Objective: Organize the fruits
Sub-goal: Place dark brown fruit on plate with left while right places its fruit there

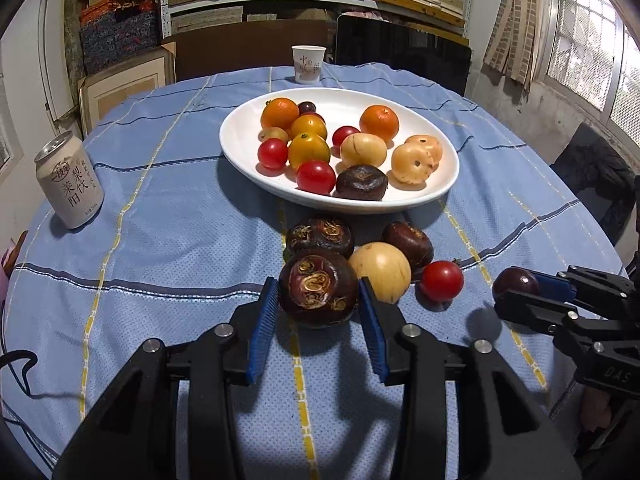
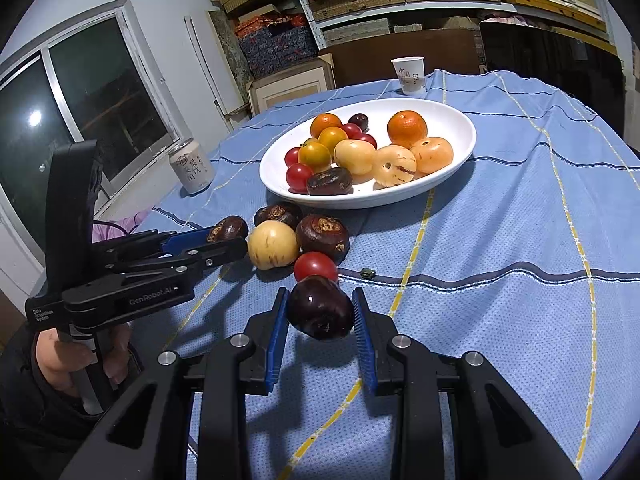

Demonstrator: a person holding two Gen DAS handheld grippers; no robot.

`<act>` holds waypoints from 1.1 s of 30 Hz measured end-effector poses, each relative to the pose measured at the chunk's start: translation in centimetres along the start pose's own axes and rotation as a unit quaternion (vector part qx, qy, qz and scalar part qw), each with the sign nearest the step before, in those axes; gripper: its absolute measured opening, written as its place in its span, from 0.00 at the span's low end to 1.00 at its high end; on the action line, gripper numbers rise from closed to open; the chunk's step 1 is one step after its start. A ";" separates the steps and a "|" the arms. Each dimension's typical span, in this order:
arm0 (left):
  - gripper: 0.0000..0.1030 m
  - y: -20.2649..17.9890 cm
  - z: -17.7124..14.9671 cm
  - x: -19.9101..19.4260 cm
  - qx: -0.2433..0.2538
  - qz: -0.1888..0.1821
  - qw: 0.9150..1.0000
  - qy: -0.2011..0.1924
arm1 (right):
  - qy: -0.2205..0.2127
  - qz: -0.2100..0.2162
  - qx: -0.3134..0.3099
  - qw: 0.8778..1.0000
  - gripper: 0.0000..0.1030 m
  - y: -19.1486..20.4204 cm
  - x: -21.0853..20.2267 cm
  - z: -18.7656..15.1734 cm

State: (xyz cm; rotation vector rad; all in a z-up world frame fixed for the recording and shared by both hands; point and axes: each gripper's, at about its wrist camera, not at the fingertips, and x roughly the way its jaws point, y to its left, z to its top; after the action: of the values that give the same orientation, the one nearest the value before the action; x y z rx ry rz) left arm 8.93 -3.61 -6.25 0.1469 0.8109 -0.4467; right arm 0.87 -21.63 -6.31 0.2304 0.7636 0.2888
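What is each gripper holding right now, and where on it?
The left gripper clamps a dark brown water chestnut across its sides. The right gripper clamps a dark purple plum across its sides, lifted off the cloth.

Both tongs (image 1: pixel 319 300) (image 2: pixel 320 312) clamped, loaded.

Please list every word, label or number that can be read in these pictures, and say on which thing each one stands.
"GenRobot.AI": side of the left gripper.
"Data Acquisition System": the same gripper's body, small print.
"DAS": side of the right gripper.
"莱阳" and "梨饮": drink can; its smaller print is unreadable.
Paper cup: red printed characters, too blurred to read.
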 end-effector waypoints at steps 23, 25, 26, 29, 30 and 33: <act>0.38 -0.7 14.2 1.4 0.000 -0.060 0.998 -0.033 | -0.064 -0.070 -0.020 0.995 0.31 -3.6 -0.8 16.0; 0.38 -0.6 16.2 3.4 -0.006 -0.066 0.998 -0.023 | -0.051 -0.083 -0.005 0.995 0.30 -5.2 1.3 17.6; 0.38 -0.6 16.8 4.2 -0.010 -0.068 0.997 -0.019 | -0.048 -0.088 0.000 0.995 0.30 -5.7 2.1 18.1; 0.38 -0.6 18.5 7.1 -0.019 -0.074 0.997 -0.001 | -0.036 -0.098 0.011 0.994 0.30 -7.1 4.4 19.0; 0.38 -0.7 18.9 8.1 -0.021 -0.075 0.997 0.005 | -0.031 -0.099 0.013 0.995 0.30 -7.6 5.1 19.1; 0.38 -0.8 19.5 10.2 -0.026 -0.072 0.997 0.018 | -0.022 -0.102 0.016 0.994 0.31 -8.3 6.9 19.2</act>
State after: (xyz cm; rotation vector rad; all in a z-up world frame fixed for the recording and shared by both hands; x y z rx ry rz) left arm 27.69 -13.42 -0.33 0.0482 0.8710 -0.5590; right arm 20.64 -28.95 0.17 0.1876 0.7427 0.0780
